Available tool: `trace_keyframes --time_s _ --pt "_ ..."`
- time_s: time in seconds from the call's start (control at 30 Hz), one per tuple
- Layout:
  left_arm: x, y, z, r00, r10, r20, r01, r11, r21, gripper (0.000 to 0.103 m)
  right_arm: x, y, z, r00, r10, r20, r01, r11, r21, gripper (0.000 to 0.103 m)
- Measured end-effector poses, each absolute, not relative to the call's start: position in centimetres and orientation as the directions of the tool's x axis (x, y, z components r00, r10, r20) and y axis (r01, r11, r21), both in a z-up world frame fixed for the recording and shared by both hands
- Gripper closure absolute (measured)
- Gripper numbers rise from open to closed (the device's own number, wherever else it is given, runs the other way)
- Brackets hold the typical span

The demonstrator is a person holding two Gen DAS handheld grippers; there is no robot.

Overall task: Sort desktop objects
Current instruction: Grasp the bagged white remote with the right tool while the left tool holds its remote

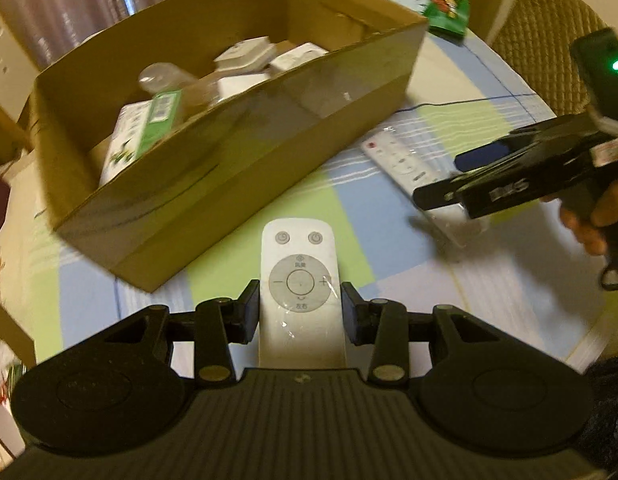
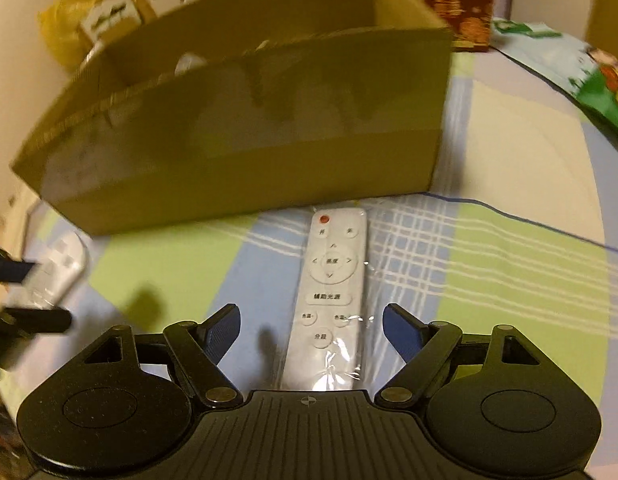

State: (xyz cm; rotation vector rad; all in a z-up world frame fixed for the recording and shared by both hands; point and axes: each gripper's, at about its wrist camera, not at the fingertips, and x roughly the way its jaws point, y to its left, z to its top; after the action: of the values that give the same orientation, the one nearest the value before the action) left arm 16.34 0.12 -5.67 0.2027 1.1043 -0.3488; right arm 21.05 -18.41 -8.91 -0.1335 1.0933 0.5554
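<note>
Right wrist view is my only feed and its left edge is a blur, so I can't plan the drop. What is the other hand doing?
Observer: The left tongs are shut on a white remote with a round dial, held in front of the cardboard box.
Operator: Is there room in the box? I only see its outer wall.
Observer: It is partly filled: white cartons, a clear bottle and a green-and-white pack lie inside.
Operator: Are my tongs on the slim remote?
Observer: No. The right tongs are open, one pad on each side of the slim remote, which lies on the checked cloth.
</note>
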Motion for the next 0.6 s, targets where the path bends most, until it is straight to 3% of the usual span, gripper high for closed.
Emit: trace_keyframes --time_s 0.03,0.07,0.1,0.43,0.5,0.6 --pt "16.2 0.5 -5.7 0.405 -0.173 -0.898 0.366 0.93 -0.014 0.067 20.8 -18.2 -9.4 0.345 0.337 -0.876 -0.498 0.857 0.134 0.026" --pt "16.0 0.9 -5.7 0.406 -0.172 -0.897 0.359 0.933 -0.016 0.067 20.5 -18.1 -9.8 0.355 0.317 -0.879 -0.512 0.853 0.101 0.053" --pt "15.9 1.2 -5.7 0.407 -0.173 -0.897 0.352 0.936 -0.02 0.067 20.1 -18.0 -10.0 0.371 0.302 -0.878 -0.534 0.843 0.065 0.062" --pt "15.9 1.8 -6.6 0.391 -0.211 -0.896 0.364 0.929 -0.06 0.067 16.2 -21.2 -10.6 0.326 0.277 -0.904 -0.561 0.826 0.05 0.064" --pt "15.9 1.7 -6.8 0.384 -0.22 -0.897 0.374 0.925 -0.066 0.067 15.9 -21.4 -10.4 0.35 0.265 -0.898 -0.552 0.833 0.031 0.04" --pt "16.0 1.5 -7.2 0.375 -0.229 -0.898 0.384 0.92 -0.074 0.067 15.8 -21.0 -10.6 0.382 0.242 -0.892 -0.545 0.839 -0.006 0.039"
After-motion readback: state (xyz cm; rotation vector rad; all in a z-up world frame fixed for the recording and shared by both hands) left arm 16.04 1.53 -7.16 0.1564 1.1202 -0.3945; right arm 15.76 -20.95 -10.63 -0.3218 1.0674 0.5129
